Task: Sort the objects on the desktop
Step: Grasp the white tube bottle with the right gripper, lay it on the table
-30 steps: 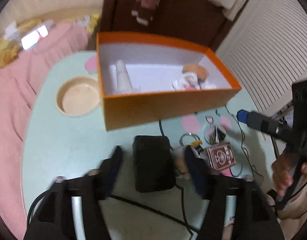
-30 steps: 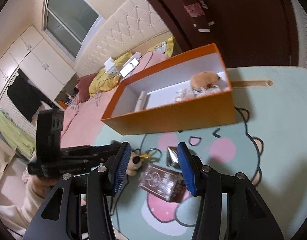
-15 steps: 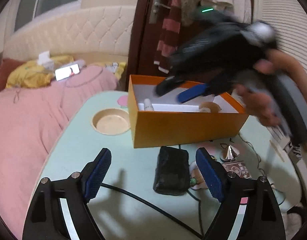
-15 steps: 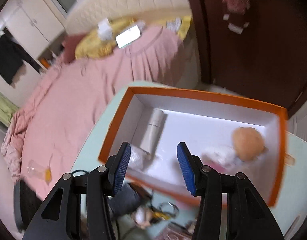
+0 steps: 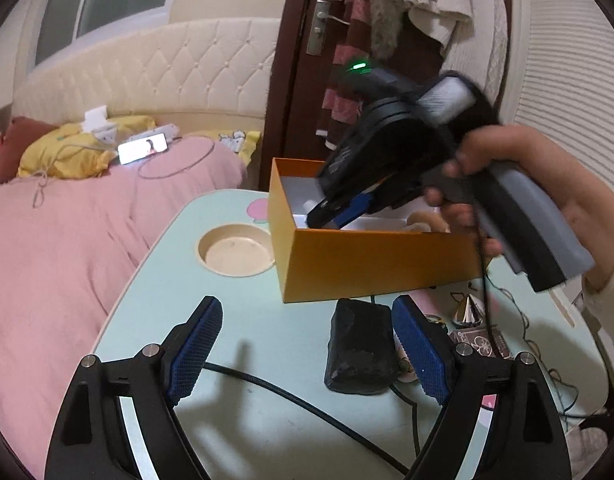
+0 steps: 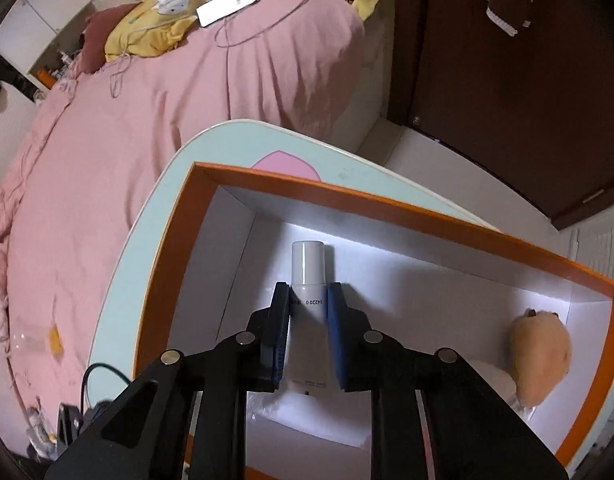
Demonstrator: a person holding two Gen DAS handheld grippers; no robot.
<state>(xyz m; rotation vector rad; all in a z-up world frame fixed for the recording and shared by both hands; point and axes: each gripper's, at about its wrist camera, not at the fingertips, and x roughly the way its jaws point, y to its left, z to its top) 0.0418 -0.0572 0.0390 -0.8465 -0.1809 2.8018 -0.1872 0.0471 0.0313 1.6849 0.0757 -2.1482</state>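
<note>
- Right gripper (image 6: 307,304), lower middle of its wrist view, is down inside the orange box (image 6: 387,208). Its jaws have just been closing and now pinch the white tube (image 6: 307,268) lying on the box floor.
- Tan plush toy (image 6: 541,360) sits in the box's right end.
- Left gripper (image 5: 307,356) hangs wide open over the mint table (image 5: 267,360), holding nothing.
- Black pouch (image 5: 361,350) lies just inside its right finger, below the box.

In box (image 6: 387,206): tube (image 6: 307,268) left, plush toy (image 6: 541,356) right.
Before box: pouch (image 5: 361,348); right of it, perhaps a card pack (image 5: 483,342).
</note>
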